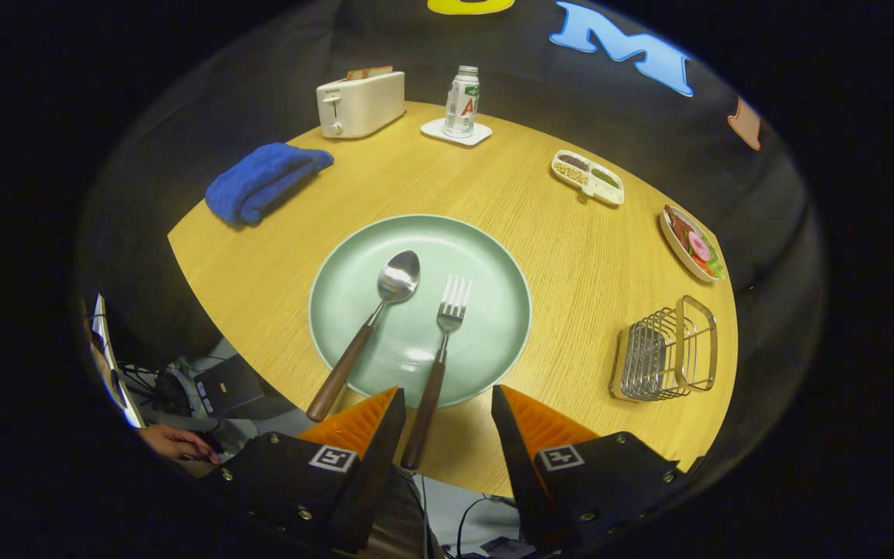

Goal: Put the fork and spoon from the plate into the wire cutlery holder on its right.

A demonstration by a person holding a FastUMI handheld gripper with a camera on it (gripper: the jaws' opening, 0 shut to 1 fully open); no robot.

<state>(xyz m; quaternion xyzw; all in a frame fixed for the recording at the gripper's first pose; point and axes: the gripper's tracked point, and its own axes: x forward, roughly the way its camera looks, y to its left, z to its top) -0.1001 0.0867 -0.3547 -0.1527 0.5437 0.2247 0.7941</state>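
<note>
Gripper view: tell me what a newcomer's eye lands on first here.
The round pale-green plate at the middle of the wooden table draws the eye, with the wooden-handled metal spoon and wooden-handled metal fork lying on it side by side. The open tongs hang just short of the plate, the fork's handle running between their fingers. To the plate's right stands the wire cutlery holder.

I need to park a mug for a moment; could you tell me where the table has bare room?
Bare wood lies between the plate and the wire holder, and between the towel, toaster and plate. The far right edge is crowded with two food dishes. The open gripper straddles the fork handle.
</note>
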